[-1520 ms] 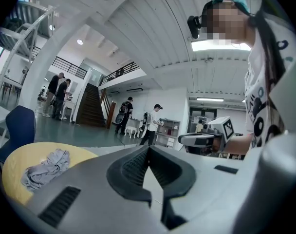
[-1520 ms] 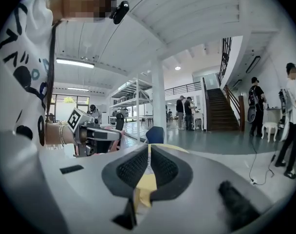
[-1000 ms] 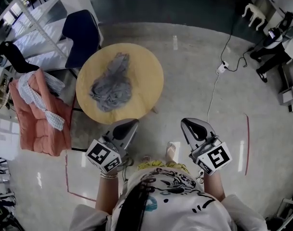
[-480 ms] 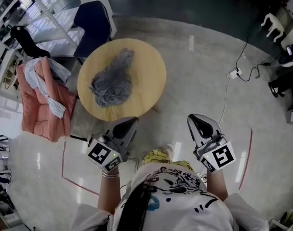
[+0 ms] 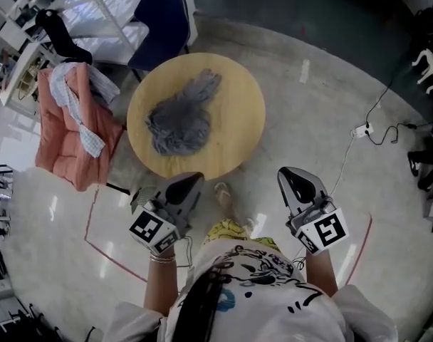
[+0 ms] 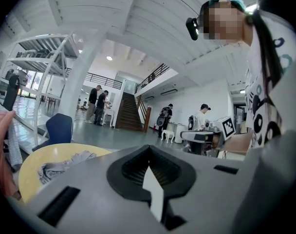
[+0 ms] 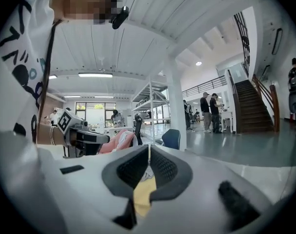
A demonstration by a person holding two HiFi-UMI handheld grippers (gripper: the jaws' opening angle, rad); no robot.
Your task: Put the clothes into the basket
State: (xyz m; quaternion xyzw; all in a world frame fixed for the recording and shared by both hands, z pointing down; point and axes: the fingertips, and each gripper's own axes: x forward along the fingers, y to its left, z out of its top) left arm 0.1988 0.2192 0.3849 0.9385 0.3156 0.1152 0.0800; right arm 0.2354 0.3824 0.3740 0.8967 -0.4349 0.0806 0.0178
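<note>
A grey garment [image 5: 179, 119] lies crumpled on the round wooden bench [image 5: 238, 120], slightly toward its nine o'clock side, with a narrower end trailing toward one o'clock. The left tool [image 5: 189, 184] is held at the bench's six o'clock edge and the right tool [image 5: 293, 177] over the floor near its five o'clock. Both tools are closed tip to tip, nothing is gripped in either, and neither is touching the cloth.

At the bench's nine o'clock, a pink garment [image 5: 60, 141] and a checked shirt [image 5: 77, 102] are draped over something that cannot be identified. No basket can be made out with certainty.

The step in hand is judged to be the reach for the grey garment. It would be done well if the jaws of one tool were spread before the cloth is met, then brought down on the thick middle of the heap, not the thin trailing end. That way several folds are caught together. The second tool could be used to gather the loose end so that nothing drags off the bench edge. The basket should be found before anything is lifted.
</note>
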